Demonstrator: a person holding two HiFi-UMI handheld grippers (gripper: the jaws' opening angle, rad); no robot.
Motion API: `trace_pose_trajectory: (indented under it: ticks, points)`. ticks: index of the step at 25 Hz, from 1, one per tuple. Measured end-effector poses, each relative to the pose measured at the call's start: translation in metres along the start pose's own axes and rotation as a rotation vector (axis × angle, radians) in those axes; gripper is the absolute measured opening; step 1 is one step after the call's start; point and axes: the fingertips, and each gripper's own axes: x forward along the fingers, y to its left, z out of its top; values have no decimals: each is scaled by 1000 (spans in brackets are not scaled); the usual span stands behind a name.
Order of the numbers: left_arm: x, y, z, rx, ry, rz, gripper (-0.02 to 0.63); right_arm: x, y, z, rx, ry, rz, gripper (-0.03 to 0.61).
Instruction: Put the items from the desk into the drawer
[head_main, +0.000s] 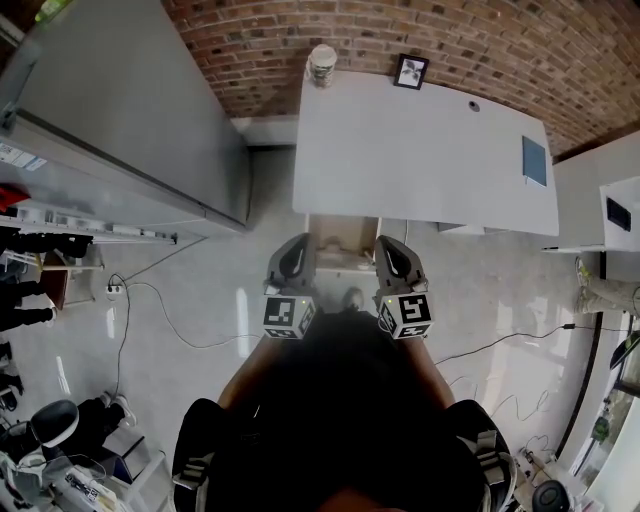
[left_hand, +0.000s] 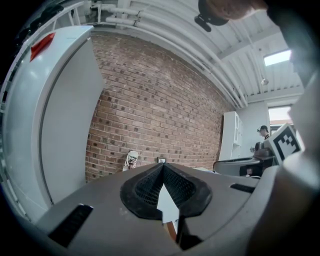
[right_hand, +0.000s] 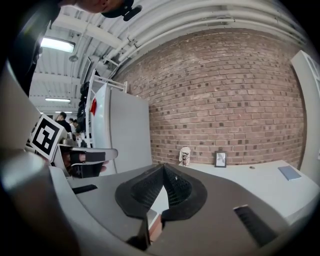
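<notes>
A white desk (head_main: 420, 150) stands against the brick wall. On it are a patterned paper cup (head_main: 322, 62), a small picture frame (head_main: 411, 71), a tiny dark round thing (head_main: 473, 105) and a blue notebook (head_main: 535, 160). Under the desk's front edge a drawer (head_main: 342, 232) stands pulled out, with a wooden inside. My left gripper (head_main: 295, 248) and right gripper (head_main: 392, 250) hover side by side over the drawer's near end, both shut with nothing between the pads. The right gripper view shows the cup (right_hand: 185, 156), frame (right_hand: 220, 159) and notebook (right_hand: 289, 172) beyond the meeting fingertips (right_hand: 163, 167).
A tall grey cabinet (head_main: 120, 110) stands left of the desk. A white unit (head_main: 620, 210) sits at the right. Cables (head_main: 170, 320) trail over the glossy floor on both sides. People and equipment crowd the far left.
</notes>
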Motion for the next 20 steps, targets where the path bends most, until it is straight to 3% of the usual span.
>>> trace_pose_trajectory:
  ticks: [20]
  points:
    - [5, 1, 0, 3, 3, 2, 0, 4, 0, 4, -17, -14, 14, 2]
